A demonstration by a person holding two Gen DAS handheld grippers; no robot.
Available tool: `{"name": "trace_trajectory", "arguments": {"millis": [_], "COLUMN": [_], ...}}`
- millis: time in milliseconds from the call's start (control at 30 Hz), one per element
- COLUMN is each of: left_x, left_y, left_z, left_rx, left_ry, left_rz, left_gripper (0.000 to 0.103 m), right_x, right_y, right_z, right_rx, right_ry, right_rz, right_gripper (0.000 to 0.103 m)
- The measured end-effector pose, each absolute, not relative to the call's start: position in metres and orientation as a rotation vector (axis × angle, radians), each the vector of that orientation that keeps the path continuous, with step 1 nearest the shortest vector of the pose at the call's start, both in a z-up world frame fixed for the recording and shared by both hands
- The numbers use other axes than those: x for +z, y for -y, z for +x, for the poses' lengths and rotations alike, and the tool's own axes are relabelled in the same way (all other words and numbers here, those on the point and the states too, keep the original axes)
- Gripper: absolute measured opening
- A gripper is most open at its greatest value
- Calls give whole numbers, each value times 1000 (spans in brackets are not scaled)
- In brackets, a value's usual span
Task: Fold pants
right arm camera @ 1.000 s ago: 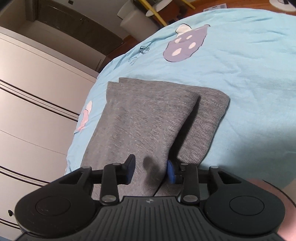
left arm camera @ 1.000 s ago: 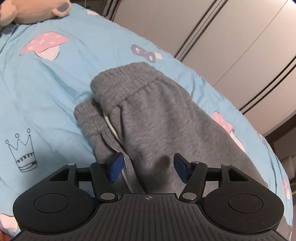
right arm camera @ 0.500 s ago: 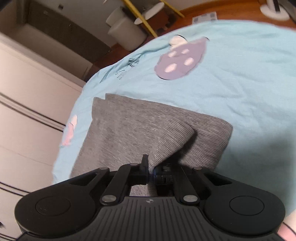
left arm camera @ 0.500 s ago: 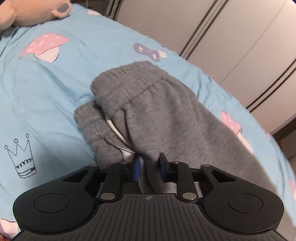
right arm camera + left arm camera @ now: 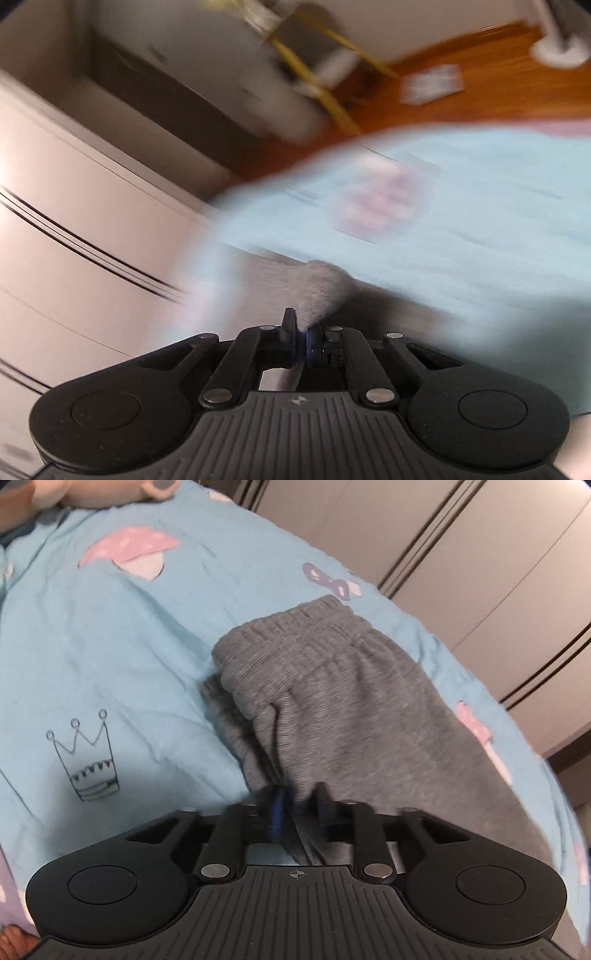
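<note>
1. The left tool [image 5: 297, 806] is seen clenched on a fold of the grey pants [image 5: 354, 716], close to the side seam below the waistband; its blue pads are nearly together with cloth between them.
2. The right tool [image 5: 300, 334] is likewise clamped on the pants [image 5: 319, 286], a peak of grey cloth being pinched between its fingers and drawn up from the bed. This view is heavily blurred, so the exact part of the garment held cannot be told.
3. The pants are laid on the bed [image 5: 110, 657], with one half stacked on the other, so a lengthwise fold is judged to be done. The elastic waistband [image 5: 295, 627] is found at the far end in the left view, with a second layer showing beneath it on the left.
4. A crosswise fold is judged to be left: with both tools closed on cloth, the carrying of one end over the other appears to be in hand, and nothing yet lies folded across.
5. Beyond the pants, the blue bedcover is marked with a crown drawing [image 5: 86, 760] and mushroom prints [image 5: 129, 552]. A plush toy [image 5: 92, 491] is seen at the far left edge, well apart from the garment.
6. Pale wardrobe doors [image 5: 480, 554] are seen beside the bed, and a wooden floor [image 5: 461, 92] with blurred objects beyond it. Nothing is seen on the bedcover in the way of the fold.
</note>
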State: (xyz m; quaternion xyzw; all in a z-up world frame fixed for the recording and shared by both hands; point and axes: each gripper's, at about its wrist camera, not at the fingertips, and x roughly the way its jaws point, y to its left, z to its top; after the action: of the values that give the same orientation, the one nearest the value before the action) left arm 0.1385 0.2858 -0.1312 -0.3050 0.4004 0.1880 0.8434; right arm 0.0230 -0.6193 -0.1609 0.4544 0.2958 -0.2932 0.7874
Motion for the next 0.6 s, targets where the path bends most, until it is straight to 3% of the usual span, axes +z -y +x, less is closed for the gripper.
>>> {"name": "trace_trajectory", "arguments": {"millis": [33, 100, 167, 200, 333, 400, 467, 600], "left_x": [-126, -114, -102, -98, -90, -92, -99, -114], "left_y": [-283, -277, -273, -272, -262, -253, -243, -229], "left_z": [139, 137, 128, 124, 114, 119, 130, 140], "left_rx": [433, 502, 565, 586, 625, 598, 635, 690], "left_ry": [-842, -808, -747, -721, -626, -630, -685, -776], "left_rz": [-598, -511, -467, -462, -464, -447, -372, -182], "left_gripper": [57, 74, 81, 86, 89, 92, 92, 92], "right_x": [-169, -159, -137, -121, -66, -51, -49, -67], "right_y": [619, 616, 609, 602, 565, 531, 490, 379], "right_z": [16, 9, 10, 15, 46, 82, 130, 228], "right_rx": [-627, -672, -778, -849, -815, -599, -333, 67], "right_ry": [-605, -551, -551, -556, -478, -480, -555, -766], "right_rz": [993, 1035, 969, 883, 633, 608, 611, 534], "right_gripper": [5, 14, 36, 39, 44, 53, 58, 58]}}
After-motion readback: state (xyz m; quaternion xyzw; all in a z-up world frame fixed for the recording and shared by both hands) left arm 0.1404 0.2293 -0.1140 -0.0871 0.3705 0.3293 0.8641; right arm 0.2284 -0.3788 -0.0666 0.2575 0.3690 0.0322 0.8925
